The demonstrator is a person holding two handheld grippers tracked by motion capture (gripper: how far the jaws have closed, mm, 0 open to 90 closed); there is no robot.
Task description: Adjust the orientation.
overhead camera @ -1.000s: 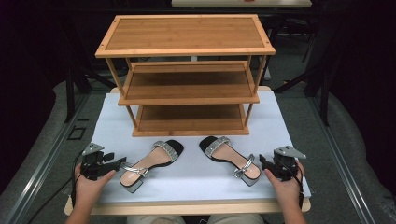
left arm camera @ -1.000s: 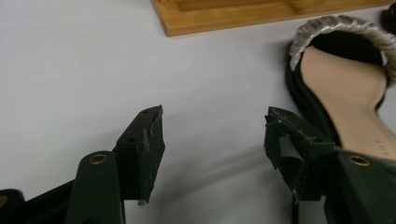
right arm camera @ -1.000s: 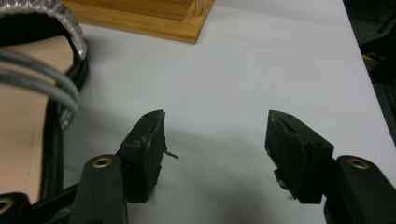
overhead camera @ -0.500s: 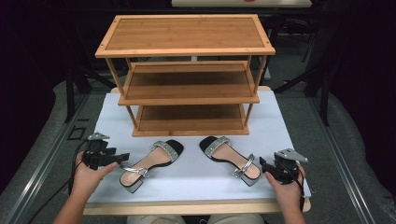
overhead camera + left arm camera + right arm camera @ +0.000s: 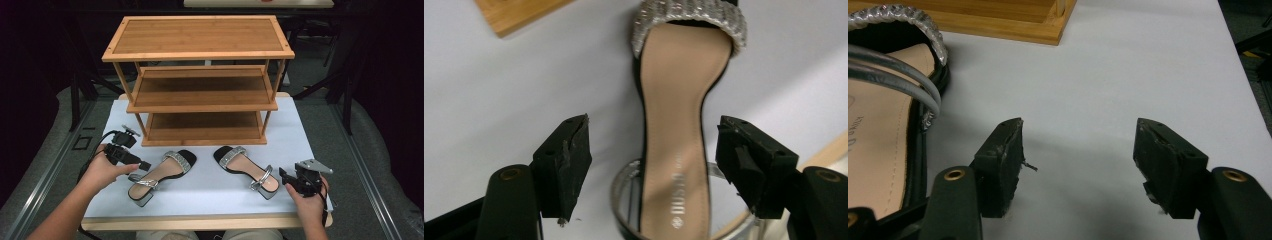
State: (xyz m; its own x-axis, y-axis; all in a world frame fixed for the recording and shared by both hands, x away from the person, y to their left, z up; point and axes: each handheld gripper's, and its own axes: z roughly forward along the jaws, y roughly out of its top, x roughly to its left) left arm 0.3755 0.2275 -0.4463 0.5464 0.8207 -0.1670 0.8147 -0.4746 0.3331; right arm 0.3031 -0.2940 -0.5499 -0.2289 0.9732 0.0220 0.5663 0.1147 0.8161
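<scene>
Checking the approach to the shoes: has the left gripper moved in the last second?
Yes. The left gripper has moved away from the table's near edge toward the wooden three-tier rack, now over the left silver-strapped sandal.

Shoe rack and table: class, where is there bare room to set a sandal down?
All three shelves of the shoe rack are bare. White sheet is free right of it. Crowded: the front strip, with left sandal, right sandal and both grippers.

A three-tier wooden shoe rack (image 5: 200,80) stands at the far half of the table, its shelves bare. A white sheet (image 5: 300,135) covers the tabletop beneath it, with the table's pale wooden edge (image 5: 200,222) showing along the near side. Grey floor (image 5: 380,165) surrounds the table, dark beyond.
</scene>
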